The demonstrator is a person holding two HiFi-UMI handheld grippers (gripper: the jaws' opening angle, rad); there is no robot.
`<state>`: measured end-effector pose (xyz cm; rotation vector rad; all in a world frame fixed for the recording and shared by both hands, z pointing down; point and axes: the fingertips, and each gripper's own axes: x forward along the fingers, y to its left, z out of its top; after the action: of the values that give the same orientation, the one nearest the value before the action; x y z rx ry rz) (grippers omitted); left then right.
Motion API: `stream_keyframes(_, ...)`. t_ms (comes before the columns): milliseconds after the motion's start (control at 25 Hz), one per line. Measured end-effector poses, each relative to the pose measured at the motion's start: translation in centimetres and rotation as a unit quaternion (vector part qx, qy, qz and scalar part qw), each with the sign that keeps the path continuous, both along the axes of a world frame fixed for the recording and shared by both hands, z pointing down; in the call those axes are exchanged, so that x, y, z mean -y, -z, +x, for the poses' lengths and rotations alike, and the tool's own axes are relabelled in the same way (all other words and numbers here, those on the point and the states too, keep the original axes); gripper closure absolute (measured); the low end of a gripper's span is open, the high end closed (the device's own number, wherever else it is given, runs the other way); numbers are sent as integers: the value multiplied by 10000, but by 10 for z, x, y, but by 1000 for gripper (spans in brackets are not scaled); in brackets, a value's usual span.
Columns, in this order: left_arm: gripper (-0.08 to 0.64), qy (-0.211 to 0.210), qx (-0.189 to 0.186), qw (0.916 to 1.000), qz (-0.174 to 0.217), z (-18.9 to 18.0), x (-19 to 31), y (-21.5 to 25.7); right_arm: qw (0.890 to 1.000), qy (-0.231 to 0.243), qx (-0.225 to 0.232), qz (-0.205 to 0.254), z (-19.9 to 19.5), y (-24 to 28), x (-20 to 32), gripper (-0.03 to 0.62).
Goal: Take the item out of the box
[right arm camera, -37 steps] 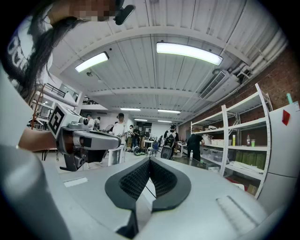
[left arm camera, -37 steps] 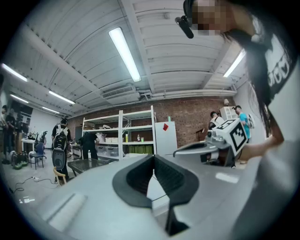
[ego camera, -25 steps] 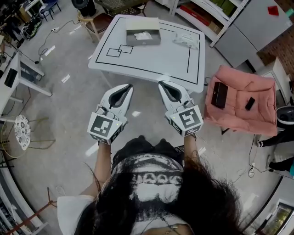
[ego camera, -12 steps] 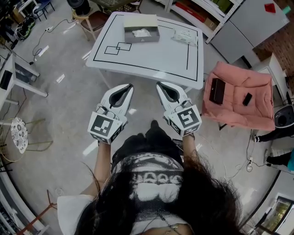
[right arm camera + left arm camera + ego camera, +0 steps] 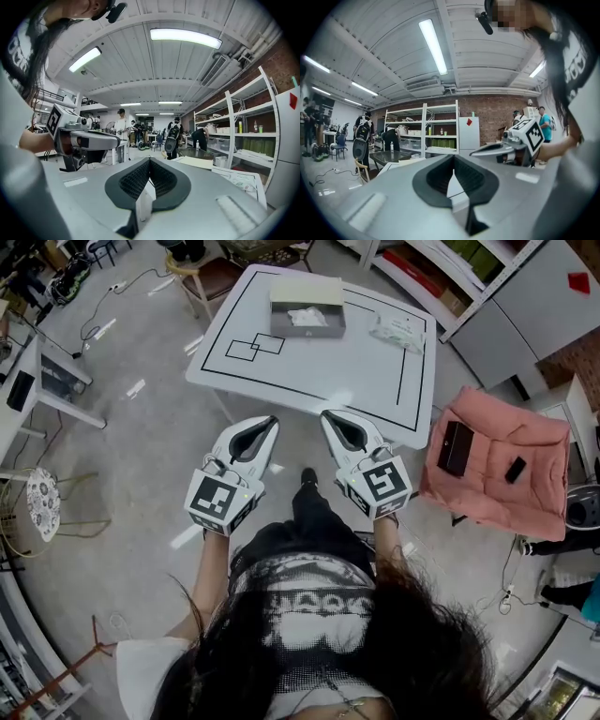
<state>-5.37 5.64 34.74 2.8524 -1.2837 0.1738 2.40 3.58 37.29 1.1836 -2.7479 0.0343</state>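
Note:
A grey box (image 5: 307, 315) with its pale lid folded back stands at the far side of the white table (image 5: 309, 367). A crumpled white item (image 5: 307, 317) lies inside it. My left gripper (image 5: 269, 420) (image 5: 453, 157) and right gripper (image 5: 328, 414) (image 5: 149, 159) hover side by side in front of the table's near edge, well short of the box. Both point at the table, shut and empty. The box's lid (image 5: 199, 162) shows beyond the right jaws.
A white packet (image 5: 397, 331) lies on the table's far right. A pink padded seat (image 5: 497, 460) with two black devices stands to the right, shelves (image 5: 450, 268) behind the table. A desk (image 5: 47, 381) and a white stool (image 5: 42, 507) stand left. Several people are further back.
The table has come nearer and shifted right in the head view. A black shoe has stepped forward between the grippers. Both grippers stay shut, side by side.

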Motion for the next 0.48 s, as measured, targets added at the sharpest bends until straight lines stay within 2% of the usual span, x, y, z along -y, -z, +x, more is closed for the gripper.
stream_keyframes(480,560,126,132,9997,-148,47,134,-5,9996,116,17,-266,50,-21,135,592)
